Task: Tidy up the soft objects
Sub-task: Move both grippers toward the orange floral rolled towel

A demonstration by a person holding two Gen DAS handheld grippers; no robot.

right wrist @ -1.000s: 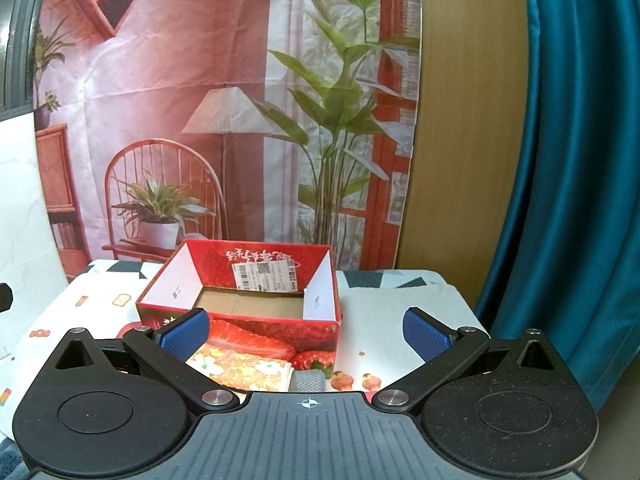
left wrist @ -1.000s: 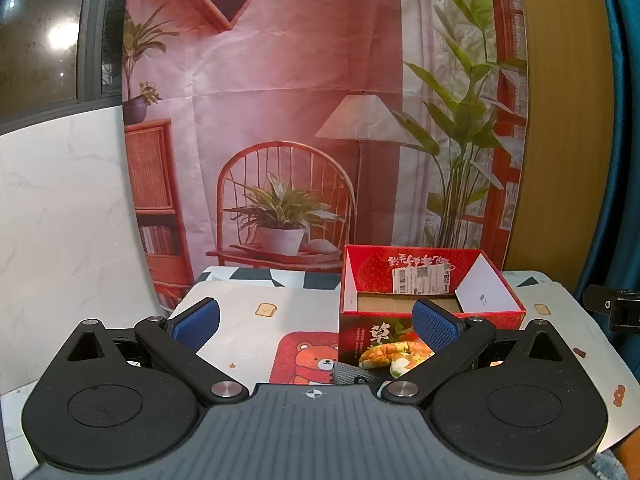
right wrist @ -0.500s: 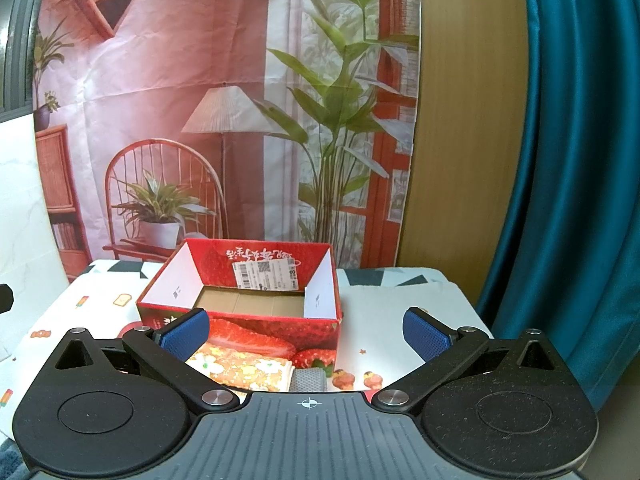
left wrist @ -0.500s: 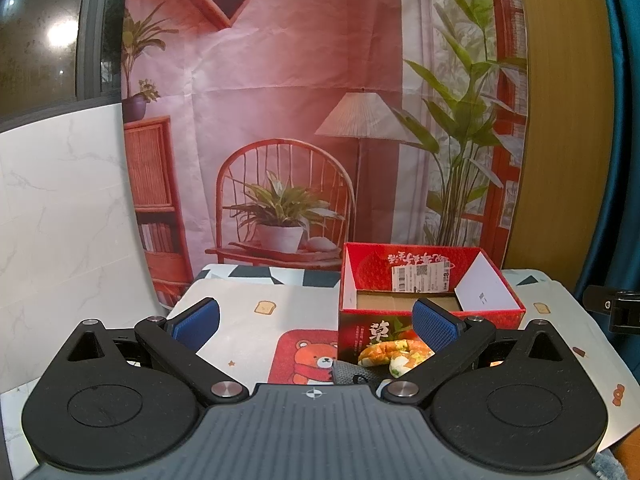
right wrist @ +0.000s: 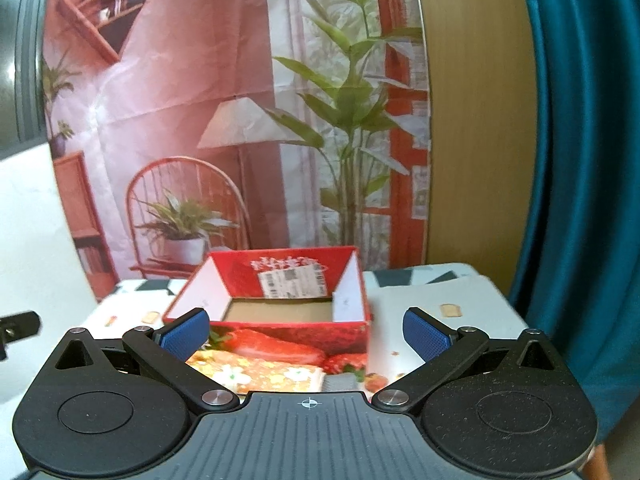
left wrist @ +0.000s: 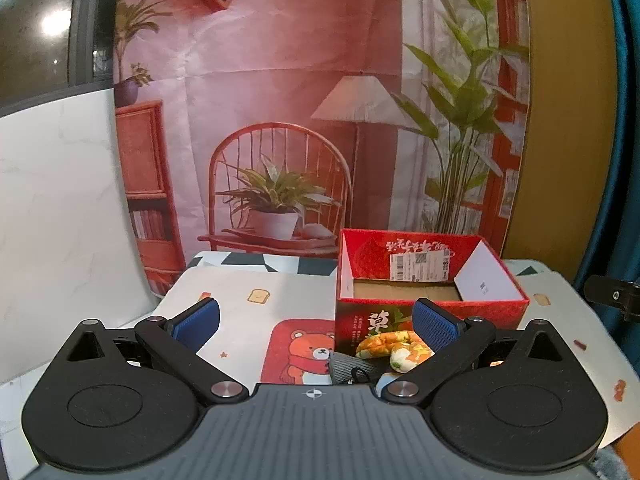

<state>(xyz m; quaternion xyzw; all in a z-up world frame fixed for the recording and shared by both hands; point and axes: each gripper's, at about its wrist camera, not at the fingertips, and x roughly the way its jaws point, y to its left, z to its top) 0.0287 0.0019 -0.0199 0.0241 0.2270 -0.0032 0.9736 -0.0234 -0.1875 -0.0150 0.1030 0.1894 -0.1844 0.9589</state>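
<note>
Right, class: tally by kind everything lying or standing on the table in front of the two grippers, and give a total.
Open red cardboard strawberry box: 1
Orange-and-green floral soft roll: 1
Grey textured soft item, partly hidden: 1
Total: 3
Both the left gripper and the right gripper are open and hold nothing.

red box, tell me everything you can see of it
The red box is an open-topped cardboard carton printed with strawberries, standing upright on the patterned tablecloth. Its flaps are folded up, two showing white insides. A white shipping label sits on the inner back wall, and the brown floor looks bare. A floral soft item lies against its front; neither claw touches it.
</note>
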